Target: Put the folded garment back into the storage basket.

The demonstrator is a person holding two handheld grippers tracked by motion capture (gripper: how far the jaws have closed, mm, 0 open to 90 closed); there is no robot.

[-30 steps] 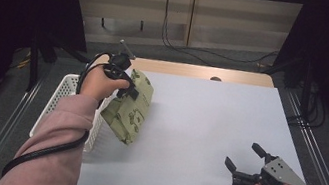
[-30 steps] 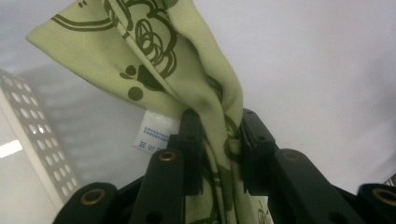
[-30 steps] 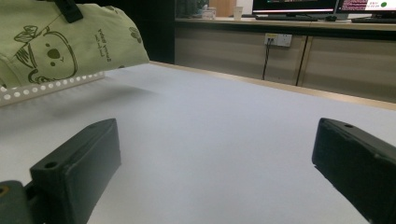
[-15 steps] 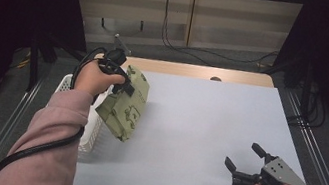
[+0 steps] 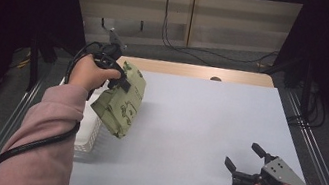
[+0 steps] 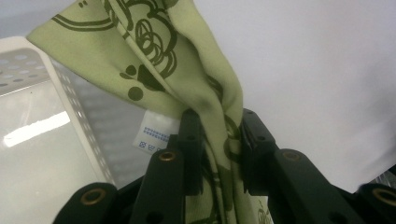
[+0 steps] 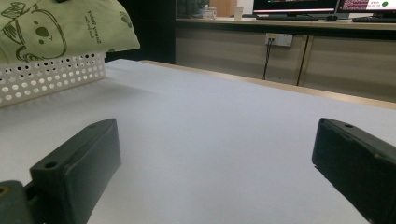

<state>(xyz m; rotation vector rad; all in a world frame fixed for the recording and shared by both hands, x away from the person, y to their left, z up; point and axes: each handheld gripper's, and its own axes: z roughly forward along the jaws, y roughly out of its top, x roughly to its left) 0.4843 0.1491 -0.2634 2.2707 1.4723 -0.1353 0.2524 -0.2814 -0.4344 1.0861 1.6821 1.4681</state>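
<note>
Where the left hand-held gripper (image 5: 121, 81) rides above the left edge of the tabletop (image 5: 197, 128), its jaws are pinched tight on a bunched fold of a green printed cloth (image 5: 119, 100), which hangs clear of the surface over the rim of a white perforated basket (image 5: 87, 135). In the left gripper view the fabric (image 6: 187, 70) is squeezed between the two black jaws and a small white care label (image 6: 154, 135) peeps out beside them; the cloth's lower end is cut off by the frame. From above, the sleeve and the cloth cover most of the basket, so what lies inside it cannot be made out. The right hand-held gripper (image 5: 243, 161) rests near the front right corner of the tabletop, jaws spread wide with nothing between them. Its own view shows the basket's holed wall (image 7: 51, 77) and the cloth's koala print (image 7: 60, 28) far off, cropped at the upper left.
</note>
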